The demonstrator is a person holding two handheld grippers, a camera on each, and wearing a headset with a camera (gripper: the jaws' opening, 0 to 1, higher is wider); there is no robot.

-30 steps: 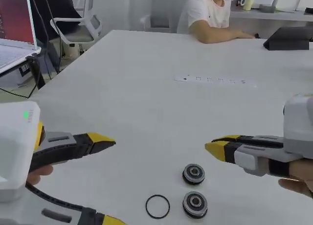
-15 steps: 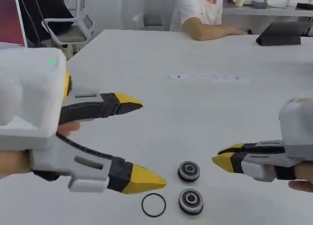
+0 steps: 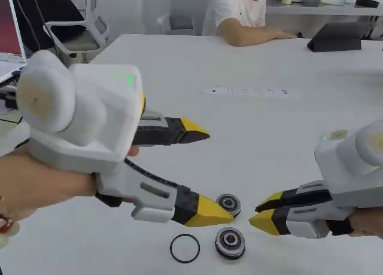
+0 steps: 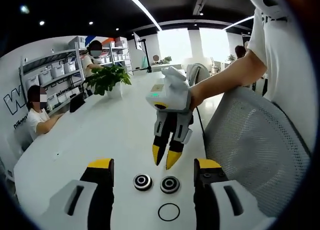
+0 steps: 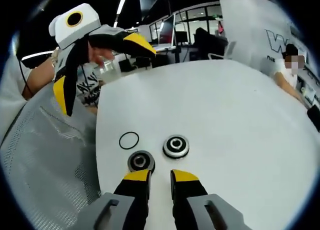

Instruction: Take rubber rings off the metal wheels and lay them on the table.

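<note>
Two small metal wheels point(image 3: 230, 241) point(image 3: 230, 202) lie side by side on the white table point(image 3: 251, 125). A loose black rubber ring point(image 3: 185, 248) lies flat just left of the nearer wheel. My left gripper point(image 3: 213, 172) is open wide, and its lower jaw tip overlaps the farther wheel. In the left gripper view both wheels point(image 4: 142, 181) point(image 4: 170, 184) and the ring point(image 4: 169, 211) sit between its jaws. My right gripper point(image 3: 261, 214) points at the wheels from the right, jaws a narrow gap apart with nothing between them. In the right gripper view a dark-rimmed wheel point(image 5: 141, 161) sits just ahead of the right gripper point(image 5: 160, 177).
A person in a white shirt point(image 3: 239, 12) sits at the table's far end beside a dark tablet point(image 3: 338, 43). A white power strip point(image 3: 248, 91) lies mid-table. An office chair point(image 3: 72, 39) stands past the left edge. A grey mesh chair back point(image 4: 255, 150) is close behind me.
My left gripper has come up and to the right, toward the wheels, with its jaws open. My right gripper has dropped lower and closer to the wheels. Wheels and ring stay put.
</note>
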